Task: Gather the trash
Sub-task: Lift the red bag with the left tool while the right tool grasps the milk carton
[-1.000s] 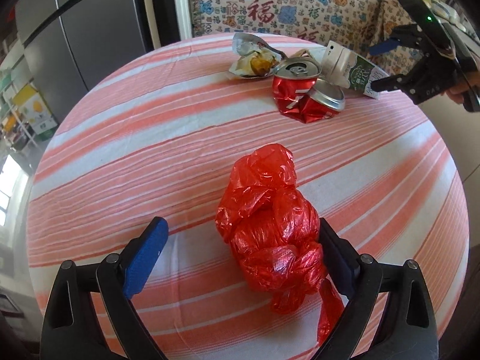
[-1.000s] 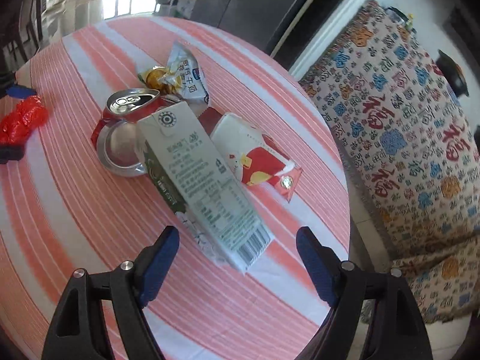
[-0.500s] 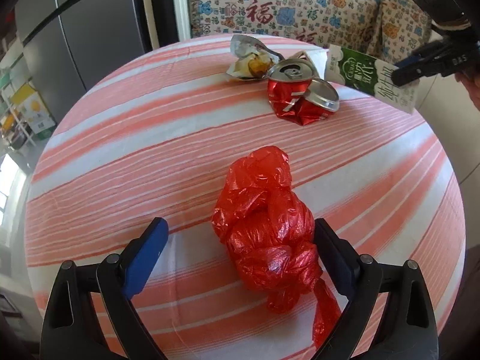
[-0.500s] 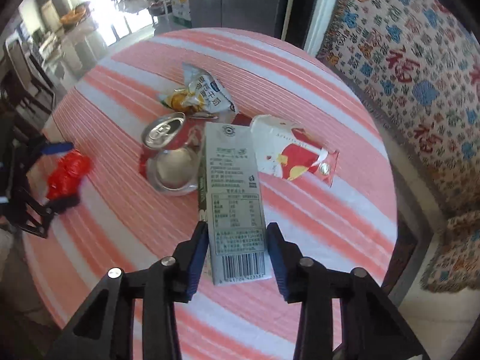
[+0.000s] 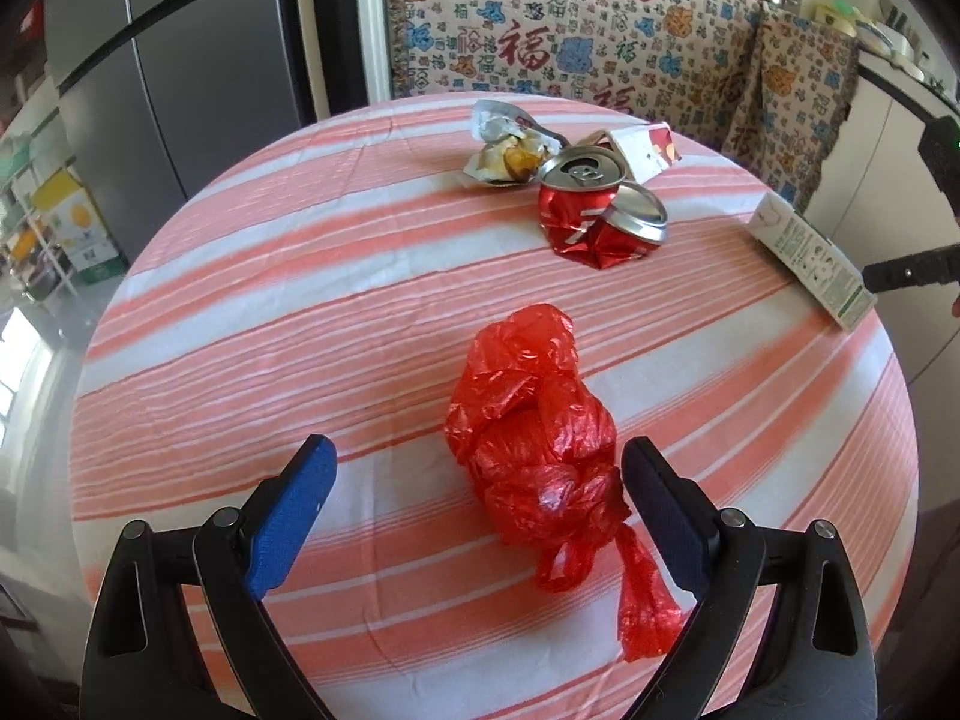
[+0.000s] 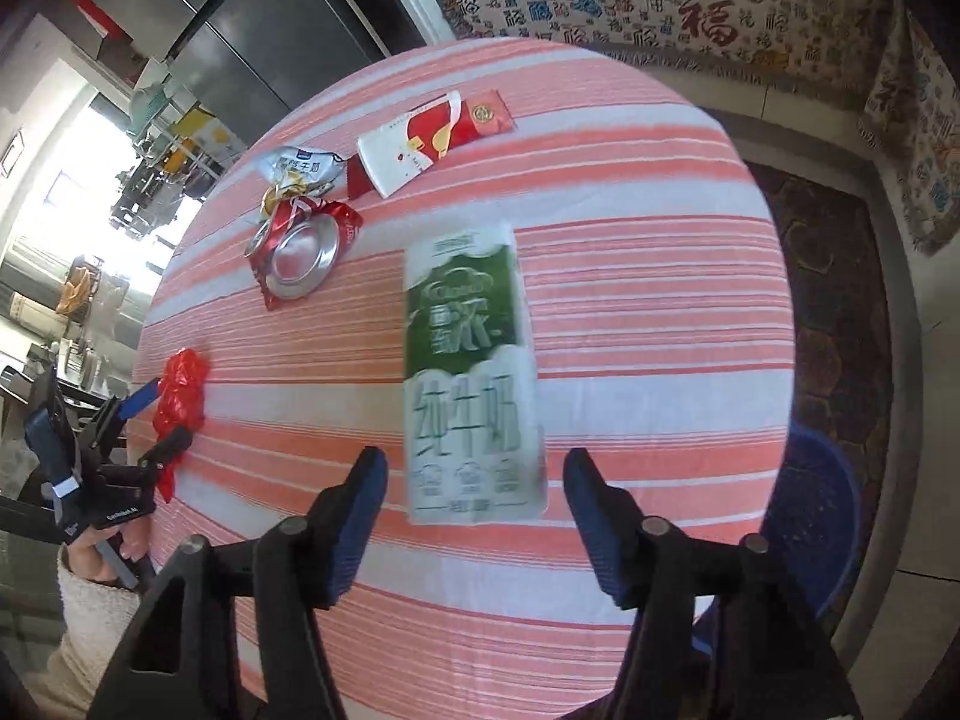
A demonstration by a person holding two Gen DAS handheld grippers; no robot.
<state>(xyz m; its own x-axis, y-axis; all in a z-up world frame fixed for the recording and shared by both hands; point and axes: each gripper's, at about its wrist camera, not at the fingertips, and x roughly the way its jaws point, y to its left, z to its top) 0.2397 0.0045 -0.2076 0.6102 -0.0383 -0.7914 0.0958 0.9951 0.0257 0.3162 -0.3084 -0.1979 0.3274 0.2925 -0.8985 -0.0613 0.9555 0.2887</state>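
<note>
My right gripper (image 6: 474, 480), clamped on the green-and-white milk carton (image 6: 471, 372) half a second ago, now gapes, the carton loose between its fingers beside the blue bin (image 6: 822, 516); left gripper (image 5: 480, 480) stays apart around the crumpled red plastic bag (image 5: 540, 444); release likely begun.

Wide-spread jaws of the left gripper (image 5: 474, 483) flank a crumpled red plastic bag (image 5: 540, 450).

a home dining area: a round table in a striped tablecloth (image 5: 300, 276), a steel fridge (image 5: 180, 60), a patterned throw (image 5: 540, 30) over furniture behind.
</note>
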